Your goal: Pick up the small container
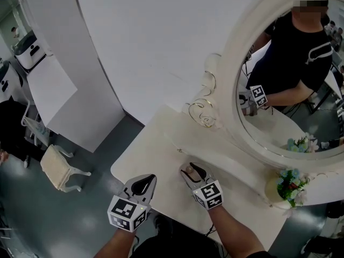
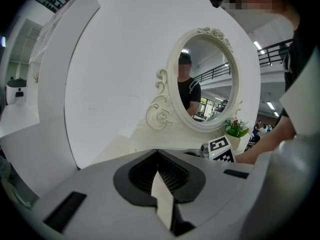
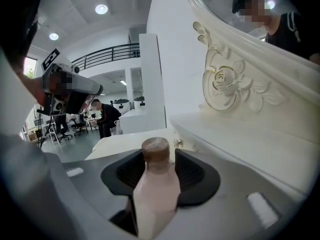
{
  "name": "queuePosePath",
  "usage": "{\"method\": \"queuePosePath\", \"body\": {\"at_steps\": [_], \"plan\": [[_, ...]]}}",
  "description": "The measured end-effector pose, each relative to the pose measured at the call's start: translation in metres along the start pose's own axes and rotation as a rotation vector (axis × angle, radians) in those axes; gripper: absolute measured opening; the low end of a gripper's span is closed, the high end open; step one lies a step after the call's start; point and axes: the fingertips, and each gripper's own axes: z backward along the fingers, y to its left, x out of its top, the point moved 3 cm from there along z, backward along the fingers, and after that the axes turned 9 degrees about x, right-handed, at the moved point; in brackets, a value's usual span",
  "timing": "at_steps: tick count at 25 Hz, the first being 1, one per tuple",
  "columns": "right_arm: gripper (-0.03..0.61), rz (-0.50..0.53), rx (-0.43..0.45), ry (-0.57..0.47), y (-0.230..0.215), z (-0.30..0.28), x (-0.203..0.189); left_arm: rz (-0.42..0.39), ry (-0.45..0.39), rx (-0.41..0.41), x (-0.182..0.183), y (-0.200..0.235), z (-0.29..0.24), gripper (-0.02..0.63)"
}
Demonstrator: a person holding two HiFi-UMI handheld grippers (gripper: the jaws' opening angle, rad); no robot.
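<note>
We start with the flower pot (image 1: 275, 191), a cream pot at the right end of the dressing table (image 1: 153, 144), just below the oval mirror (image 1: 228, 69). It holds a small bunch of blue, red and white flowers (image 1: 293, 179).

The small container (image 3: 155, 186) is a little bottle with a pale pink, opaque body, sloping shoulders and a round brown cap. We cannot tell what is inside it. It stands upright, its long axis vertical and its cap pointing up. It is over the tabletop, between the front edge and the raised step that carries the mirror, near the carved rose scroll (image 1: 207, 120) at the mirror's left foot. A small knob (image 3: 177, 143) on that step shows just behind the cap. The gripper hides the base, so we cannot tell whether the bottle rests on the table or is lifted off it.

The right gripper (image 1: 189, 169) pinches the bottle, with a dark pad against each side of the body and the cap rising clear between the jaw tips.

The left gripper (image 2: 157, 153) sits at the table's front edge, left of the other, apart from the bottle. Its jaws are pressed together at the tips with nothing between them.
</note>
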Motion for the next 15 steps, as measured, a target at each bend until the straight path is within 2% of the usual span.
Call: {"method": "queuePosePath", "body": {"at_steps": [6, 9, 15], "plan": [[0.185, 0.061, -0.022, -0.026, 0.003, 0.000, 0.000, 0.007, 0.010, 0.006, -0.005, 0.003, 0.003, 0.005], [0.155, 0.059, -0.030, -0.015, 0.004, 0.000, 0.002, 0.012, 0.016, 0.010, -0.008, 0.005, 0.007, 0.005], [0.150, 0.048, -0.027, 0.004, 0.004, -0.001, 0.002, 0.021, 0.011, 0.018, -0.010, 0.009, 0.016, 0.005]]}}
